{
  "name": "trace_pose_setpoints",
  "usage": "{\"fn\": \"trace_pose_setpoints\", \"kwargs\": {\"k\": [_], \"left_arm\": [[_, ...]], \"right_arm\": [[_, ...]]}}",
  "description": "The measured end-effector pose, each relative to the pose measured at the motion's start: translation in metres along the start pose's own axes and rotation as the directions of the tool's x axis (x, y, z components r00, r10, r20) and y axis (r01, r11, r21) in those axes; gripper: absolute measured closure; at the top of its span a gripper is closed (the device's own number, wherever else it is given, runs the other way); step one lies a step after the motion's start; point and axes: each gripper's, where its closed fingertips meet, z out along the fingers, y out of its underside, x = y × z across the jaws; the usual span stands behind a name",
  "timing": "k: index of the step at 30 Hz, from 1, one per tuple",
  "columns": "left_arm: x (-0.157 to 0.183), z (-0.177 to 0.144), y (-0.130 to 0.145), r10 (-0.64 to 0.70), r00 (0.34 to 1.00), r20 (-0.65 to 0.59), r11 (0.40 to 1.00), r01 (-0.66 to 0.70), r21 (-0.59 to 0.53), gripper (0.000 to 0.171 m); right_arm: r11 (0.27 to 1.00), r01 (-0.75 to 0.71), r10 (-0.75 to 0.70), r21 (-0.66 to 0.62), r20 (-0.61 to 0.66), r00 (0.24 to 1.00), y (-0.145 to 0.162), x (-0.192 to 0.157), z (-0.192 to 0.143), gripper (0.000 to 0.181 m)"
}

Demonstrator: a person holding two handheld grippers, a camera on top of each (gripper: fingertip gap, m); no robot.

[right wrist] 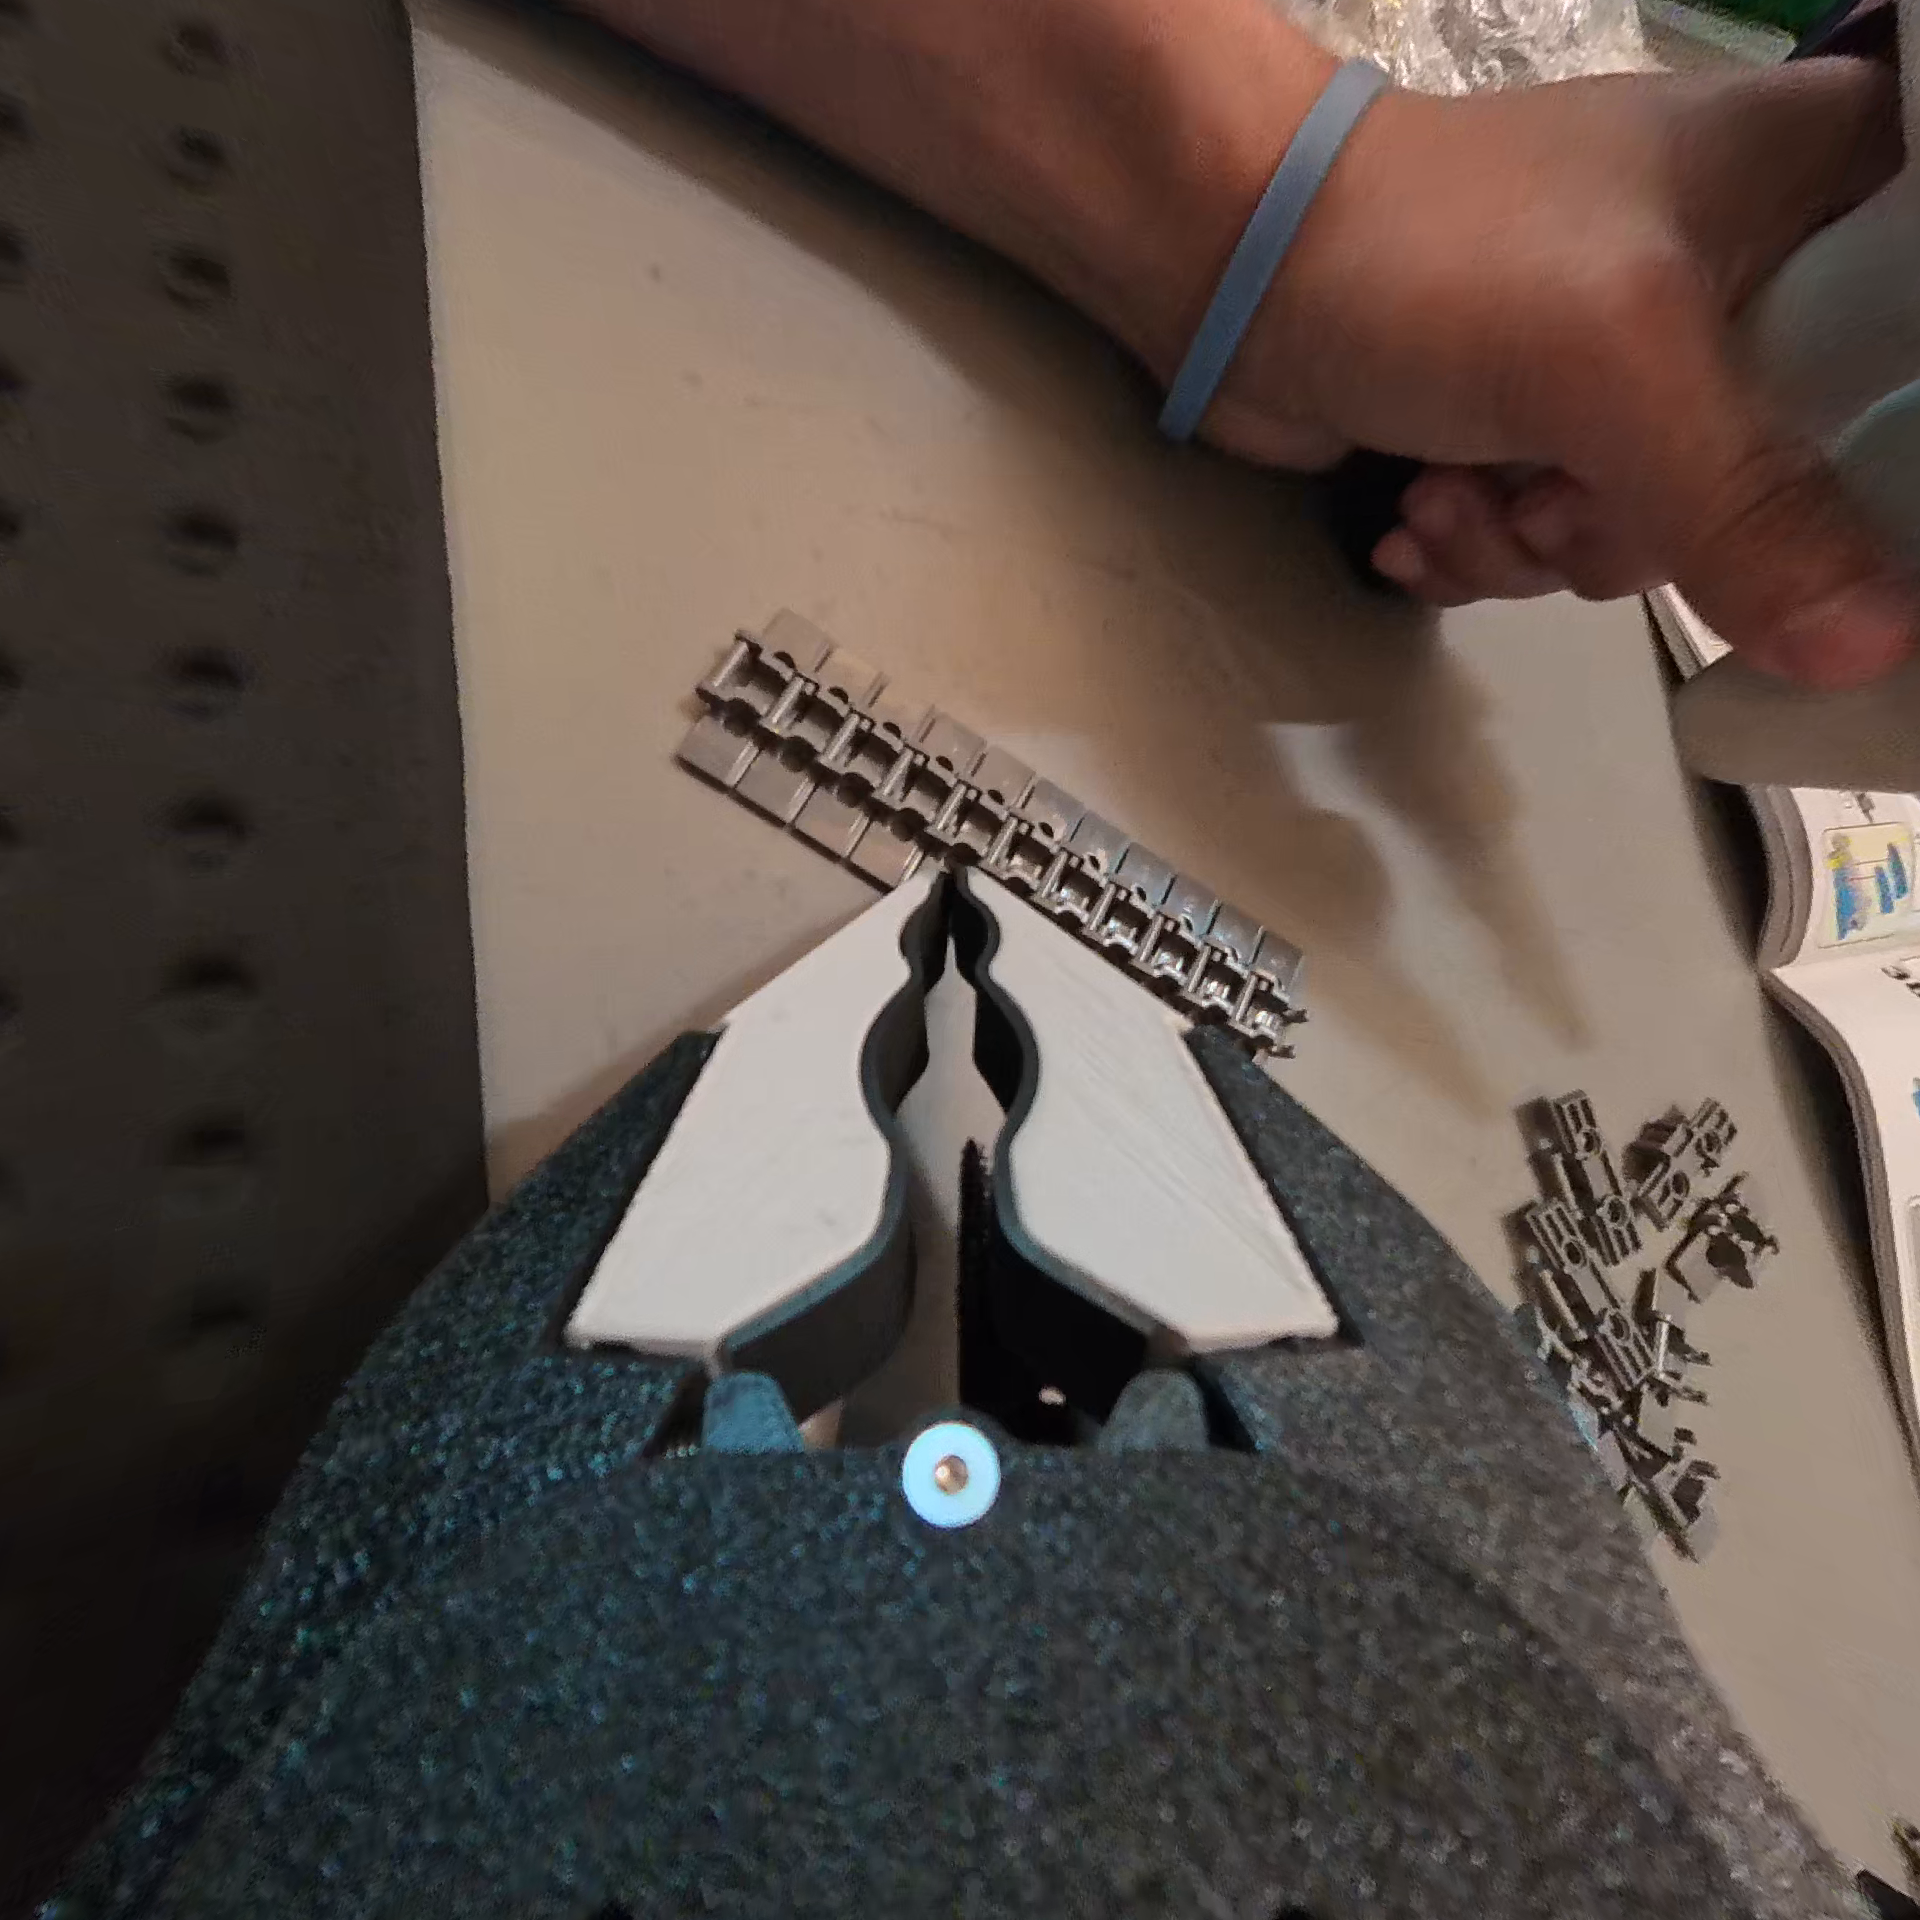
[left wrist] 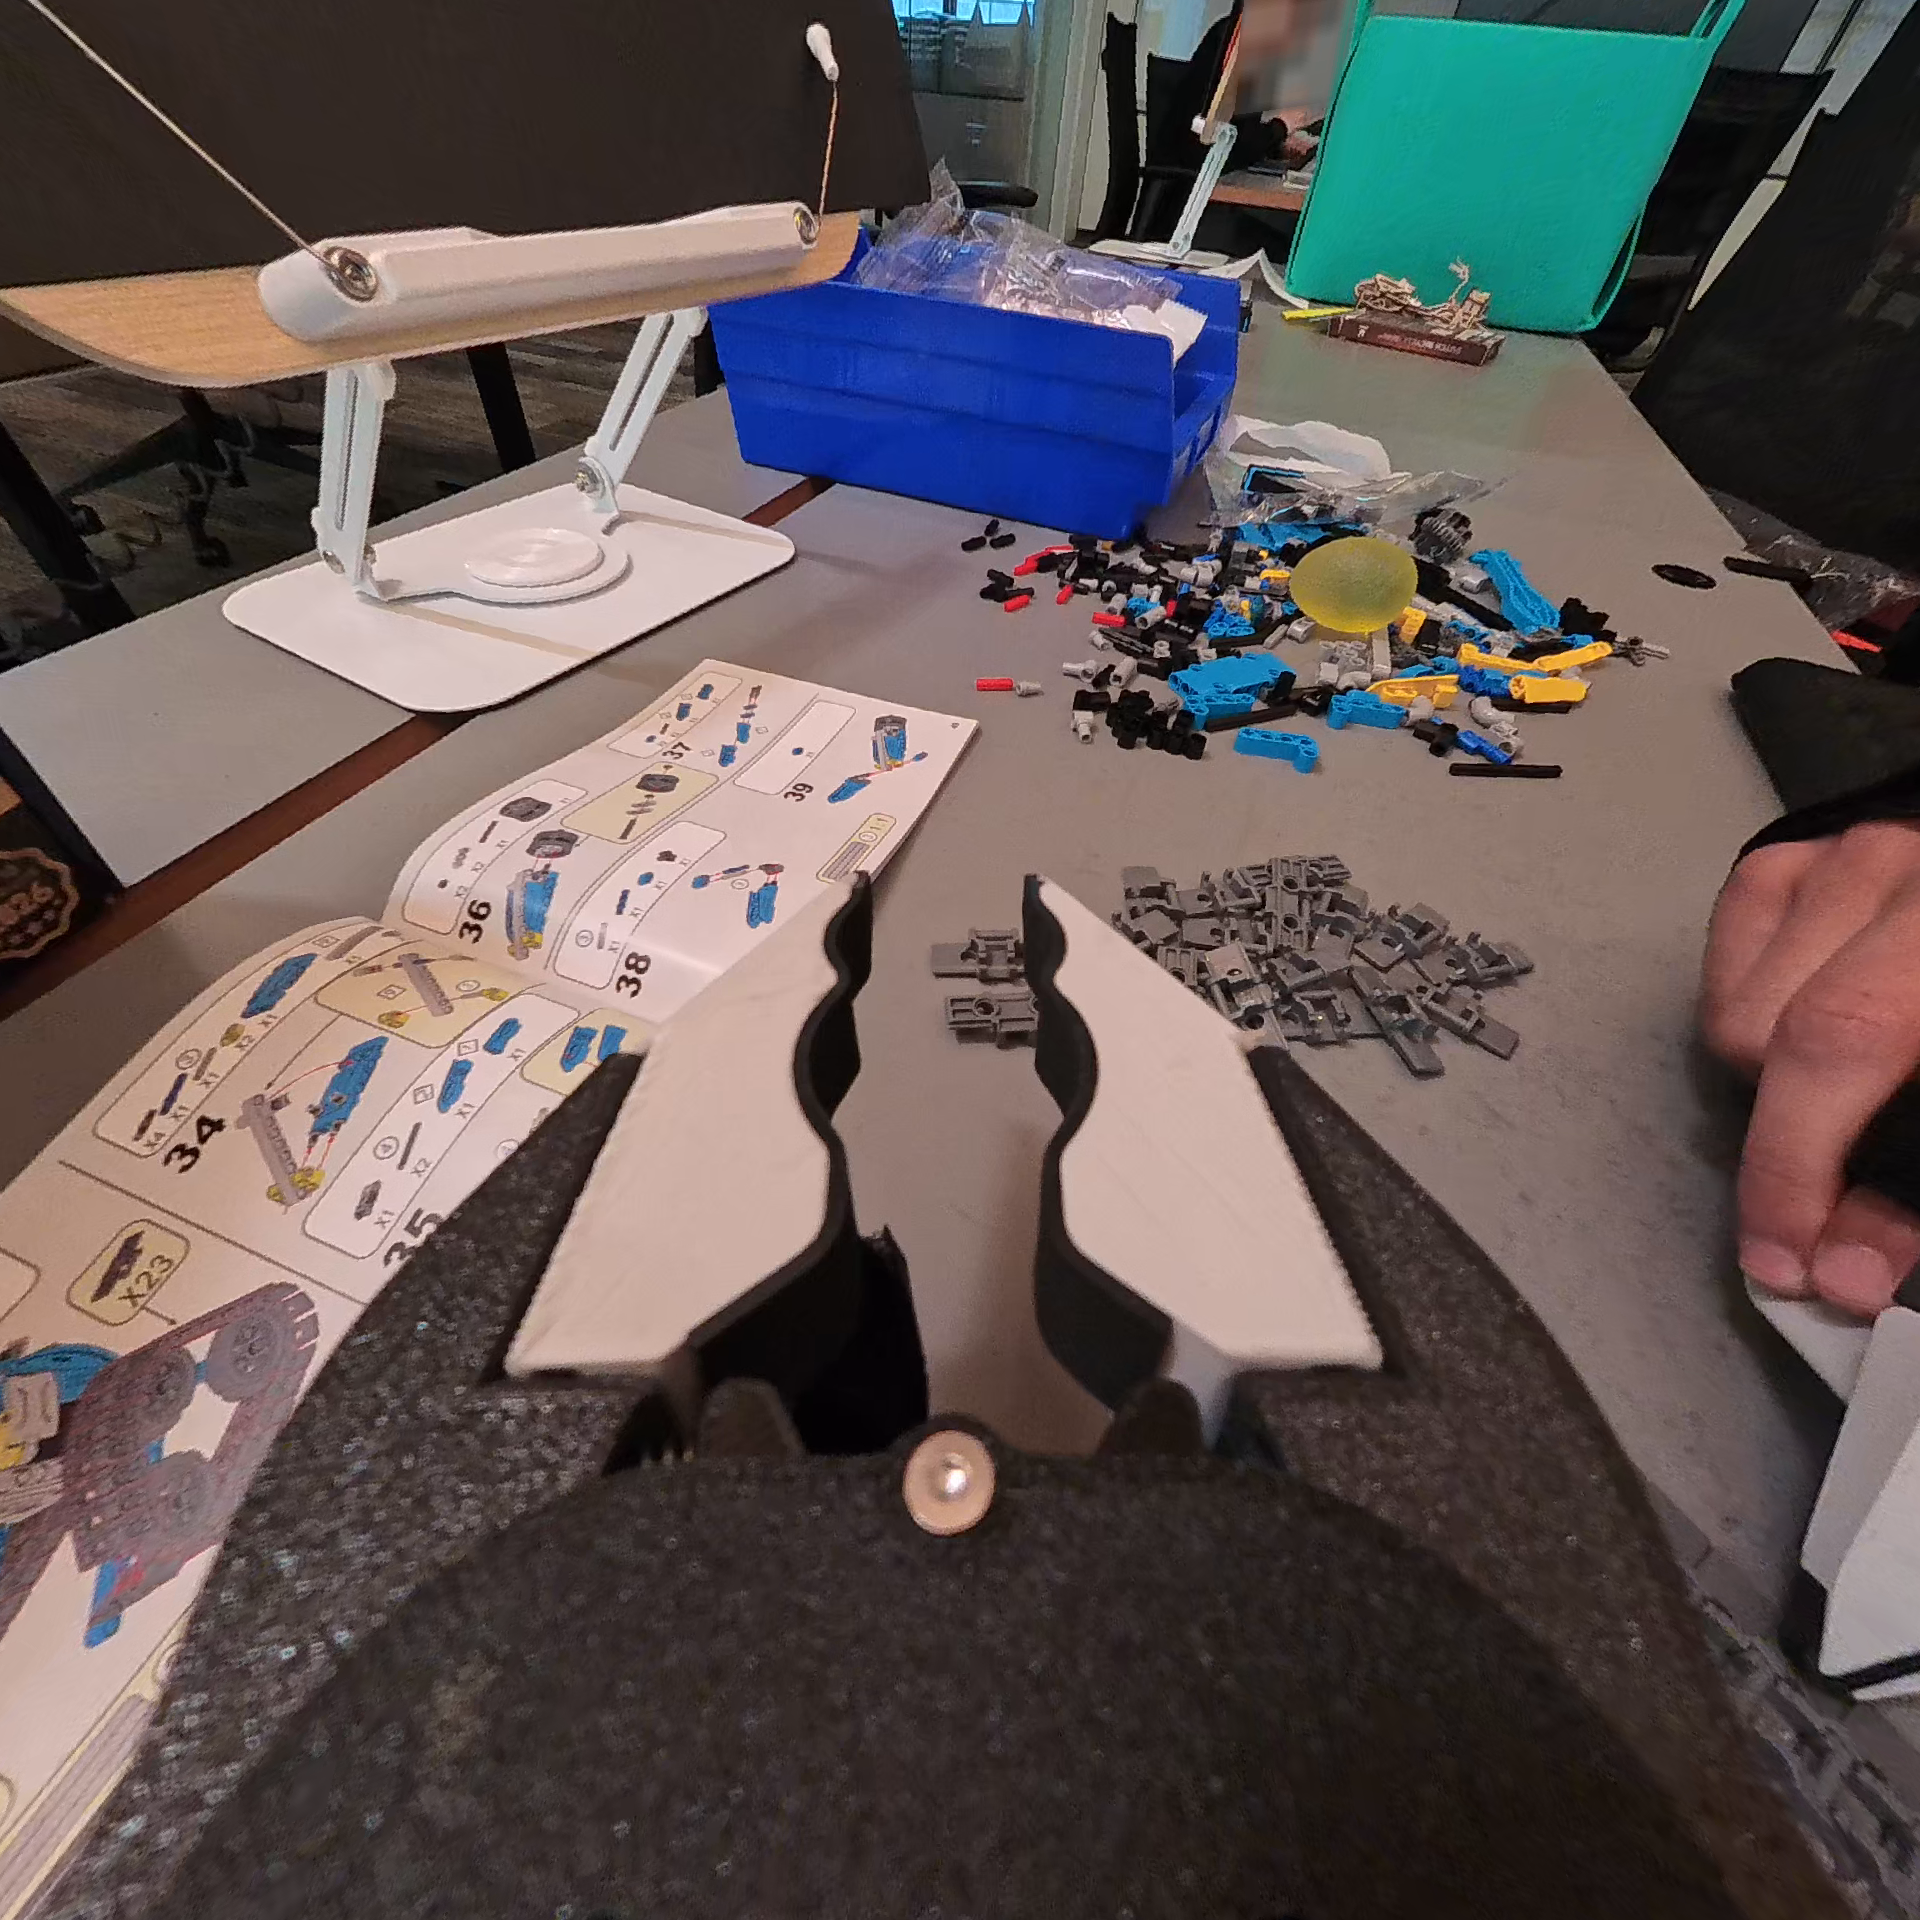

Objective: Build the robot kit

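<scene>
- Two grippers work over a grey desk (left wrist: 1558, 935). The left gripper (left wrist: 945, 894) hangs with its jaws parted and nothing between them, just beside two loose grey track links (left wrist: 982, 982) and near the grey link pile (left wrist: 1320, 956).
- The right gripper (right wrist: 951, 888) has its jaws nearly together, tips at the near edge of an assembled grey track strip (right wrist: 997, 821) lying flat on the desk; whether they pinch a link or merely touch it, I cannot tell.
- Risk, as I judge it: the strip looks loosely hinged, so a lift by one link could let it sag, twist or come apart.
- Another risk: the left gripper's right finger already overlaps the two loose links, so closing there could knock one aside instead of catching it.
- An open instruction booklet (left wrist: 582, 935) lies under the left gripper's left side.
- Hard to see: the right wrist view is blurred, a hand (right wrist: 1558, 364) with a grey wristband (right wrist: 1262, 249) crosses it, and the gripper body hides the strip's near edge.
- Farther off sit mixed coloured parts (left wrist: 1351, 644) and a blue bin (left wrist: 977, 416).
</scene>
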Motion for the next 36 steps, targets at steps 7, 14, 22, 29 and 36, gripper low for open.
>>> {"fn": "trace_pose_setpoints", "kwargs": {"k": [7, 14, 22, 29, 36], "left_arm": [[0.000, 0.000, 0.000, -0.003, 1.000, 0.000, 1.000, 0.003, -0.001, 0.143], [-0.001, 0.000, 0.000, -0.006, 1.000, 0.000, 1.000, 0.006, -0.002, 0.143], [-0.001, 0.000, 0.000, -0.010, 1.000, -0.001, 1.000, 0.010, 0.000, 0.143], [-0.001, 0.000, 0.000, -0.015, 1.000, -0.002, 1.000, 0.015, 0.001, 0.143], [-0.002, 0.000, 0.000, -0.018, 1.000, -0.003, 1.000, 0.018, 0.000, 0.143]], "right_arm": [[1.000, -0.026, 0.026, -0.003, -0.039, 0.999, 0.004, 0.012, -0.003, 0.181], [1.000, -0.017, 0.017, -0.011, -0.045, 0.999, 0.006, 0.012, -0.002, 0.181], [0.998, -0.057, 0.056, -0.019, -0.062, 0.997, 0.013, 0.021, -0.003, 0.181], [0.998, -0.060, 0.062, 0.020, -0.116, 0.991, 0.007, 0.032, -0.012, 0.181], [0.996, -0.082, 0.078, -0.038, -0.095, 0.992, 0.018, 0.031, -0.005, 0.181]]}}
